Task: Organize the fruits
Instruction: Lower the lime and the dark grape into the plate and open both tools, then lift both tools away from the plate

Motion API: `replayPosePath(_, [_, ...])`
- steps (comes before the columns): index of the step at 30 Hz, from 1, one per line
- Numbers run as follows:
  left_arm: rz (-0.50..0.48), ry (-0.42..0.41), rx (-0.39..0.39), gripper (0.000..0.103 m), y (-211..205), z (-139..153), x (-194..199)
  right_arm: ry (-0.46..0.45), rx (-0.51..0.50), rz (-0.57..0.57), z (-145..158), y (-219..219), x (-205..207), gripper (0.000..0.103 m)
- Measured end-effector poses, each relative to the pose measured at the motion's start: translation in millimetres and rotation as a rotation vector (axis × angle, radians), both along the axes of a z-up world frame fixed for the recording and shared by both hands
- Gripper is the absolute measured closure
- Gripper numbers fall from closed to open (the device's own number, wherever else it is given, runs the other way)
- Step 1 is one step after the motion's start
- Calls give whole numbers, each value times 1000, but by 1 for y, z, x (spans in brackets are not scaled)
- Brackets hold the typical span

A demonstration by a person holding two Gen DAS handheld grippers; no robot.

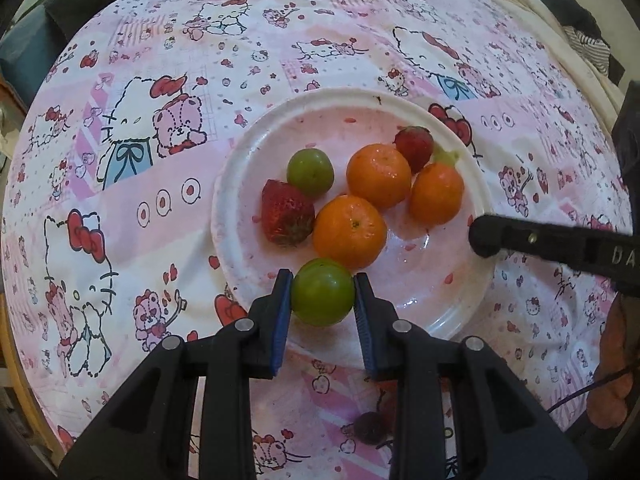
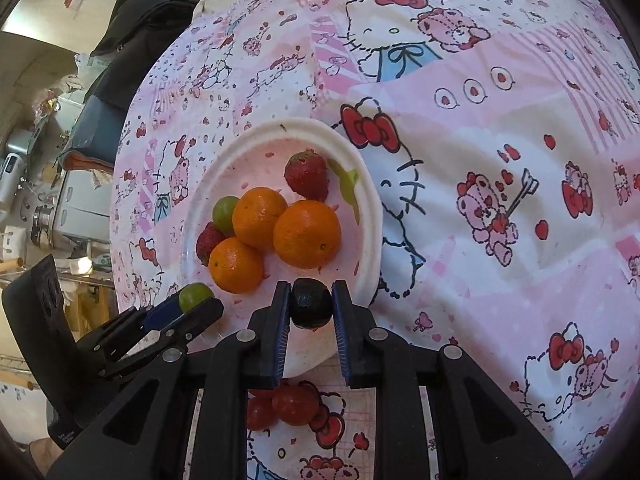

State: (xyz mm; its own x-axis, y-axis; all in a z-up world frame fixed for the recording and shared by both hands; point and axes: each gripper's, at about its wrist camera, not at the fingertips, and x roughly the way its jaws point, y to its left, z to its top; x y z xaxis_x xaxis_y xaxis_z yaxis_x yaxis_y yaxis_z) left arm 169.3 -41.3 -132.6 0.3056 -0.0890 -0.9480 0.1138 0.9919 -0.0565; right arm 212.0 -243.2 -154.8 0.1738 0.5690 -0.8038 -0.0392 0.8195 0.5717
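A white plate (image 1: pixel 256 140) on the pink cartoon cloth holds three oranges (image 1: pixel 349 231), two strawberries (image 1: pixel 286 218) and a green plum (image 1: pixel 310 172). My left gripper (image 1: pixel 322 292) is shut on a second green plum (image 1: pixel 322 292) over the plate's near rim; it also shows in the right wrist view (image 2: pixel 195 296). My right gripper (image 2: pixel 311 307) is shut on a dark plum (image 2: pixel 311 307) above the plate's near edge (image 2: pixel 360 280). Its finger (image 1: pixel 486 236) reaches in from the right in the left wrist view.
Two red cherry tomatoes (image 2: pixel 294 404) lie on the cloth under my right gripper. A dark fruit (image 1: pixel 370 426) lies on the cloth below my left gripper. A green leaf scrap (image 2: pixel 348 184) lies on the plate rim. Clutter and furniture (image 2: pixel 60 184) stand beyond the table's left edge.
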Motion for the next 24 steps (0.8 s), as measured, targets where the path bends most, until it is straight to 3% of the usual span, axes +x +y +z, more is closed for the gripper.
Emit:
replayPosePath(4, [-8,4,5,75,-2,-1,0,0,17,-10,1,-2,0,79])
replayPosePath(8, [-3,-16,8,39,-2,4,-1,-11,16,0,5,0,0,77])
replayPosePath(9, [0,-29,16,34,-3,6,-2,-15,14,3,7,1,0,70])
replayPosePath(10, [0,-37,24,32,-3,8,-2,-25,9,4,9,2,0,64])
replayPosePath(12, [-5,-35,31,30,-3,9,-2,-49,-11,0,14,2,0,35])
replayPosePath(24, [35,-48,24,30,10,16,-7,-65,10,-39,25,-9,2,27])
